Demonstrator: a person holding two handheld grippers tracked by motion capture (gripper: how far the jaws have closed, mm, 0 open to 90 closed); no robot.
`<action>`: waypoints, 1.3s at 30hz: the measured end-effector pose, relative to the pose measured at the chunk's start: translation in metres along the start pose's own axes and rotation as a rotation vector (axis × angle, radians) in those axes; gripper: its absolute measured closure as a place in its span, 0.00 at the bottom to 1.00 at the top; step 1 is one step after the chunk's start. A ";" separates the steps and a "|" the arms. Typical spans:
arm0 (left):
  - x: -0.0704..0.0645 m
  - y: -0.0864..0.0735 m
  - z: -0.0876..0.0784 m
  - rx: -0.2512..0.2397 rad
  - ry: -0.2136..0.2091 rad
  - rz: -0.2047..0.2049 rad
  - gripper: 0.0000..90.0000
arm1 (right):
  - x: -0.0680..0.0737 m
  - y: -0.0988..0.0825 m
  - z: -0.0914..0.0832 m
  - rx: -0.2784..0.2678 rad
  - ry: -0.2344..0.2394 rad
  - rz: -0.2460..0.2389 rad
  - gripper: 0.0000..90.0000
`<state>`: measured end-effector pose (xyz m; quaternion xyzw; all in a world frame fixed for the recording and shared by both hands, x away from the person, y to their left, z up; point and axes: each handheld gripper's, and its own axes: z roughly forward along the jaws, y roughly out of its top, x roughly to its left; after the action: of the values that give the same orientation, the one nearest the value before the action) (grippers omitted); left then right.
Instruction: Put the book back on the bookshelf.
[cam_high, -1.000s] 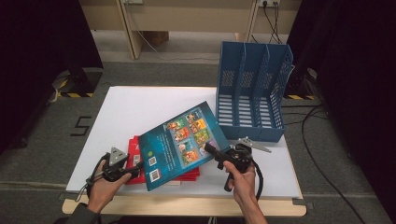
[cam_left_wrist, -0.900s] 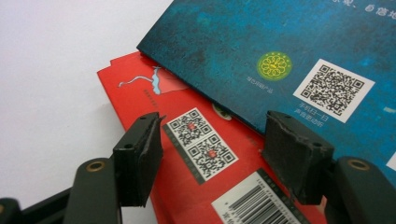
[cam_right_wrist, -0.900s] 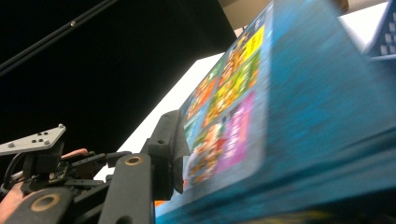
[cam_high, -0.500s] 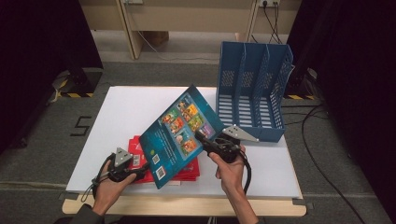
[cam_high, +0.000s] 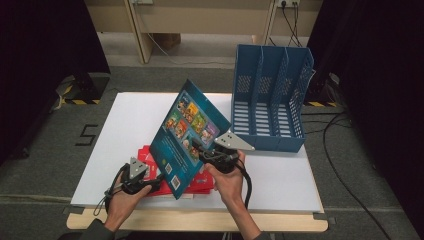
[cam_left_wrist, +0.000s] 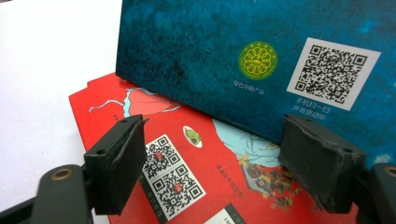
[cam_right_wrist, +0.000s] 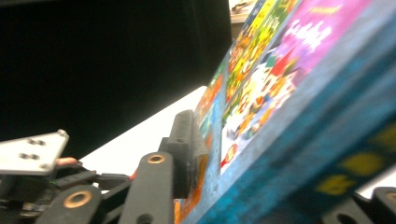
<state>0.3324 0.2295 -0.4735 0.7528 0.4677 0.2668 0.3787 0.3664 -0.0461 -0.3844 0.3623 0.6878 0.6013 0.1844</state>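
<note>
High view first: the blue book (cam_high: 187, 132) stands tilted up off the white tabletop (cam_high: 125, 125), its lower corner resting on the red book (cam_high: 200, 180) that lies flat near the front edge. The right gripper (cam_high: 200, 150) clamps the blue book's right edge, and its jaws have just been closing on that cover. The left gripper (cam_high: 157, 181) sits low at the book's bottom corner, a grey three-cornered plate on top. Behind and to the right stands the blue file rack (cam_high: 270, 100), rigid plastic with perforated dividers and 3 slots, well apart from the books.

Over to the left gripper view, and here comes detail the high view cannot give: the blue book (cam_left_wrist: 210, 60) has a mottled, matte teal back cover with a green round seal and a white QR code. Beneath it lies the red book (cam_left_wrist: 196, 163), glossy, with 2 smaller QR codes. The left gripper (cam_left_wrist: 215, 163) has just been opening its jaws; the 2 black rubbery pads stand wide, pressing on nothing, with the blue book's lower edge just beyond them.

Right gripper view now: the blue book (cam_right_wrist: 280, 102) runs edge-on, thick board spine and bright cartoon panels blurred. The right gripper (cam_right_wrist: 233, 186) has 1 black pad flat against the cover, gripping.
</note>
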 end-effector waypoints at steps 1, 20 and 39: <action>0.001 0.000 0.000 0.000 -0.008 -0.003 0.23 | 0.000 0.000 0.000 0.000 0.000 0.000 0.76; 0.071 -0.007 -0.008 -0.007 0.062 -0.140 0.20 | -0.009 0.034 -0.022 -0.104 0.009 -0.183 0.88; 0.119 -0.027 -0.003 0.095 0.132 -0.225 0.20 | -0.009 0.026 -0.024 -0.097 0.017 -0.185 0.86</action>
<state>0.3668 0.3460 -0.4885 0.6935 0.5850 0.2495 0.3386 0.3632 -0.0685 -0.3560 0.2829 0.6900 0.6173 0.2506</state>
